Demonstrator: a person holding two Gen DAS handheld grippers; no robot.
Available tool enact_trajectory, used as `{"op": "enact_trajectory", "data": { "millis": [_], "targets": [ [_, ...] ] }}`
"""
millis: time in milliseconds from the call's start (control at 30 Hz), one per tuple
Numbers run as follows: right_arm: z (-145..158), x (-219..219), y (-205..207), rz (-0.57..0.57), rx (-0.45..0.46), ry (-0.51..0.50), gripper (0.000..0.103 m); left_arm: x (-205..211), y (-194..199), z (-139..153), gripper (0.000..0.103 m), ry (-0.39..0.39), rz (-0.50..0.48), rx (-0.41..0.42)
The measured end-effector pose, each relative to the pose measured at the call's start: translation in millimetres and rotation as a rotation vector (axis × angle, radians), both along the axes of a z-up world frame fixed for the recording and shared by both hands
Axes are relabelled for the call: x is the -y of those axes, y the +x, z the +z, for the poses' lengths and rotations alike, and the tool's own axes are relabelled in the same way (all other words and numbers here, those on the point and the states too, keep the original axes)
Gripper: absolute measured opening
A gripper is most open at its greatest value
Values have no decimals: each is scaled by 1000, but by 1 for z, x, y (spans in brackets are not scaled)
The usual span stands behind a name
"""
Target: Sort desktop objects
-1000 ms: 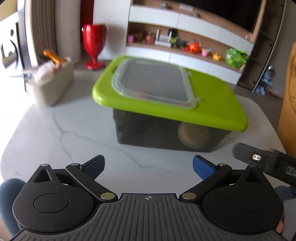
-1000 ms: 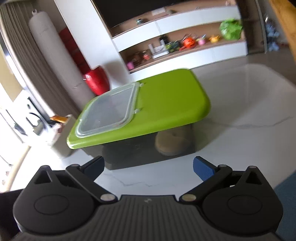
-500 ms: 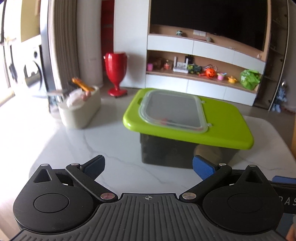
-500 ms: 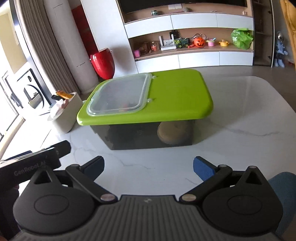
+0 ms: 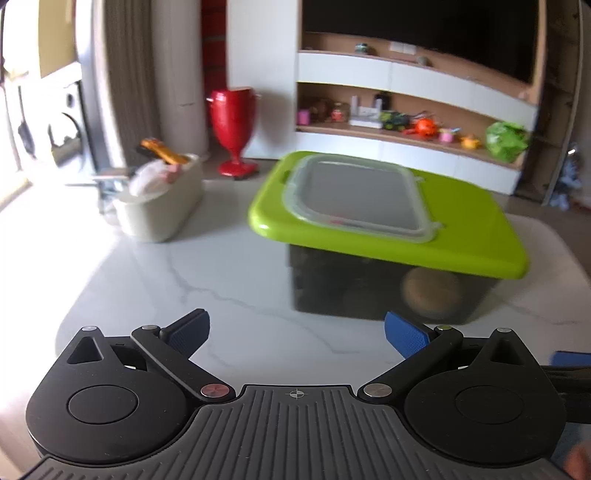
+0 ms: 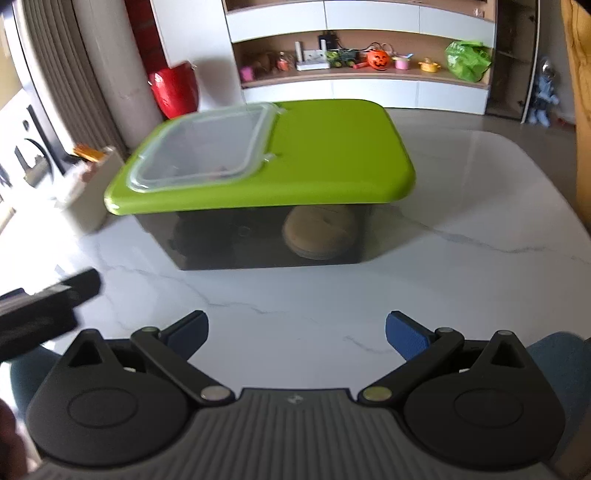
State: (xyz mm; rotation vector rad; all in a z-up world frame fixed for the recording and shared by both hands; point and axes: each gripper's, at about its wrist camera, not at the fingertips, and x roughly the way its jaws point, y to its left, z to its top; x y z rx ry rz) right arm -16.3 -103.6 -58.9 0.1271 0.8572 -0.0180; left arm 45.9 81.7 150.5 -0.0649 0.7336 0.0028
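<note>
No lettering, label, brand or number can be read in either wrist view; the frames are blurred. The only sign is a small crosshair mark (image 5: 296, 394) on the left claw's ribbed body.

Strong daylight is coming in from a window (image 5: 11, 122) at 9 o'clock and is washing out the white marble table (image 5: 229, 280). A grey curtain (image 5: 125, 85) is hanging beside it. At 12 o'clock a white shelf unit (image 6: 362, 48) with small toys is standing along the wall, under a dark screen (image 5: 424, 26). A red vase (image 5: 232, 129) is standing on the floor at 11 o'clock.
</note>
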Motion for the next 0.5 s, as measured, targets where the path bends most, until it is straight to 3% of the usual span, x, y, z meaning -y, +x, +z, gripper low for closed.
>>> {"op": "enact_trajectory", "data": {
  "millis": [100, 167, 267, 500],
  "targets": [
    [-6, -2, 2, -4, -8, -18, 103, 0, 4, -4, 103, -58, -32, -50],
    [-7, -3, 0, 10, -11, -9, 103, 3, 5, -6, 103, -35, -29, -63],
    [-5, -11, -4, 12, 10, -51, 103, 6, 4, -6, 103, 1, -19, -50],
    [3, -4, -13, 10, 43, -54, 103, -7, 5, 2, 103, -41, -4, -29]
  ]
}}
